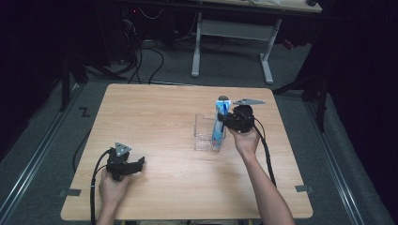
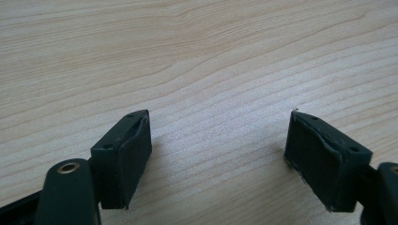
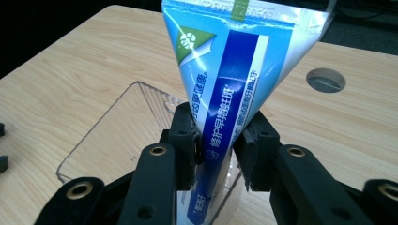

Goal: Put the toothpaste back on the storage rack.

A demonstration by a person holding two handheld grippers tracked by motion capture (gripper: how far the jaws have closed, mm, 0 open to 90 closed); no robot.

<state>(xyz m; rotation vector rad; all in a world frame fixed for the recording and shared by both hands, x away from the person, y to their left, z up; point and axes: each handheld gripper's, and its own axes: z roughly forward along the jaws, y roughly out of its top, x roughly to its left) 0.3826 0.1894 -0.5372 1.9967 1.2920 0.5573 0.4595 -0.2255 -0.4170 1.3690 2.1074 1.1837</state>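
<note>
**Soft tube, pinched mid-body over the clear box**

Near the front-left corner of the tabletop point(image 1: 159, 117), the left gripper point(image 1: 137, 165) lies low over bare wood, its jaws spread wide with nothing between them.

Toward the right half of the tabletop stands a clear plastic box point(image 1: 205, 132), open at the top. The toothpaste tube point(image 3: 225, 93) stands upright in its right end, with the flat crimped end uppermost. The right gripper point(image 3: 217, 145) has its jaws drawn narrow on the tube's middle, one pad on each side, and the pads appear to press on it.

The tube looks light and soft-walled, with a glossy skin that may slip under the pads. A hard squeeze would likely dent it or push paste toward the cap, so a moderate grip seems best. The narrower part of the body, where it is held now, seems a sound hold; the crimp is stiffer but thin. The box looks rigid, light and easy to nudge.
</note>
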